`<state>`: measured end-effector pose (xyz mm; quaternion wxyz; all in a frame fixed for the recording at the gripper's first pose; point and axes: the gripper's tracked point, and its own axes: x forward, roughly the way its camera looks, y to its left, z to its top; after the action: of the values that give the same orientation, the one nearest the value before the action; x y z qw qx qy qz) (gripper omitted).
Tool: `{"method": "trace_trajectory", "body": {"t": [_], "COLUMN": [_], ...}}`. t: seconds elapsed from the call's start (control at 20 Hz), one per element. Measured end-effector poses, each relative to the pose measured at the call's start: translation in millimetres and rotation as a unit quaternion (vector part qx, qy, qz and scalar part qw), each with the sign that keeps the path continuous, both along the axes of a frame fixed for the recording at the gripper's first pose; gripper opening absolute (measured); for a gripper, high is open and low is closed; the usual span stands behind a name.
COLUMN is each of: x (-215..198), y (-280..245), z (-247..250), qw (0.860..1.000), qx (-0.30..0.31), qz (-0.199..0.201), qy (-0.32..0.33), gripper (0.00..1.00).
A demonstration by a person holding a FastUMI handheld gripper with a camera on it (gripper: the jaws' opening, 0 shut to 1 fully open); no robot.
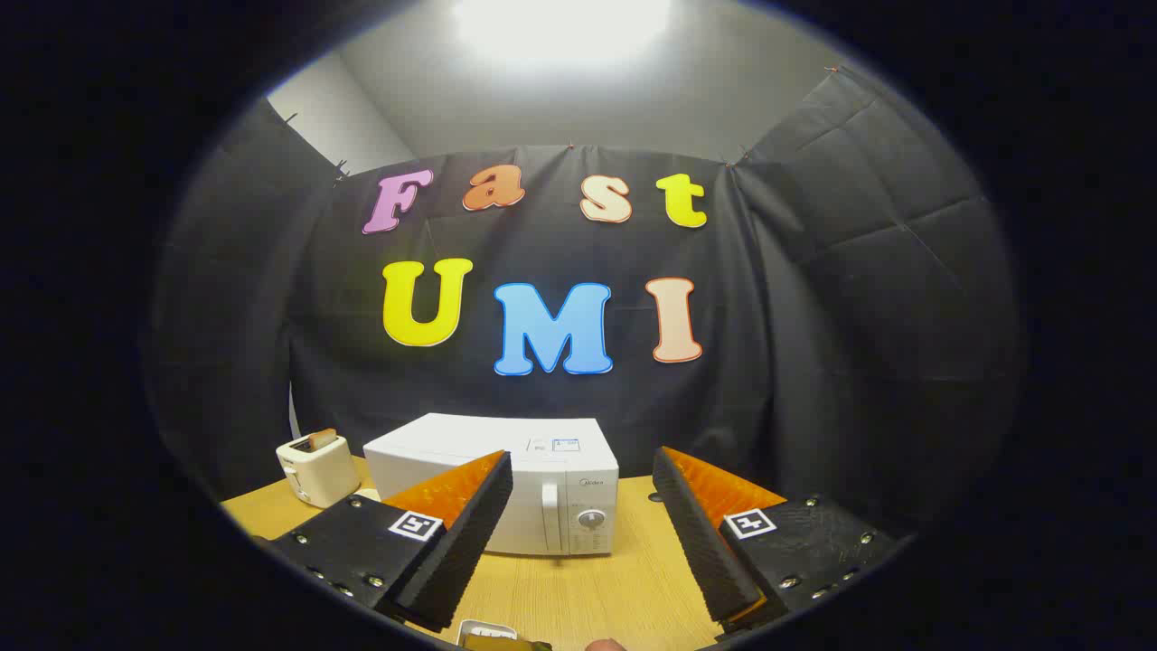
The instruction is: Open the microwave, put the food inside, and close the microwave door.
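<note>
1. Wooden table [578,588] under a bright ceiling light [565,23], dark cloth wall behind.
2. Microwave [533,484] standing on the table beyond the fingers, door shut, handle [550,515] and dial [590,519] on its front toward the right end; left part of the front hidden behind the left finger.
3. Gripper [583,542] released, fingers spread wide with nothing between them but bare table; left finger at 10 o'clock from the gap, right finger at 2 o'clock, neither touching the microwave.
4. Small white container [485,630] low between the fingers at 6 o'clock, something brownish just beside it; too cut off to tell whether this is the food.
5. Rounded tip, possibly a finger of the holding hand, at 6 o'clock near the container; cannot tell for sure.
6. Toaster [316,468] at 9 o'clock from the microwave, near but apart from it, a slice [318,440] sticking up from its slot.
7. Small dark spot on the table at 3 o'clock from the microwave, too small to identify.
</note>
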<state>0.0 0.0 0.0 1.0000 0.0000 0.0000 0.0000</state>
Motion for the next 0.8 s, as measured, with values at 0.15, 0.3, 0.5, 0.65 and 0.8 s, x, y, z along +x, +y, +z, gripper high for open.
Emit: {"method": "trace_trajectory", "body": {"t": [0.15,0.3,0.5,0.65,0.8], "x": [5,9,16,23,31], "y": [0,1,4,9,12], "z": [0,0,0,-1,0], "qw": [1.000,1.000,1.000,1.000,1.000], "qx": [0.003,0.004,0.005,0.004,0.004], "qz": [0.003,0.008,0.014,0.021,0.029], "qy": [0.000,-0.003,-0.006,-0.006,-0.009], "gripper": [0.98,0.97,0.98,0.98,0.98]}}
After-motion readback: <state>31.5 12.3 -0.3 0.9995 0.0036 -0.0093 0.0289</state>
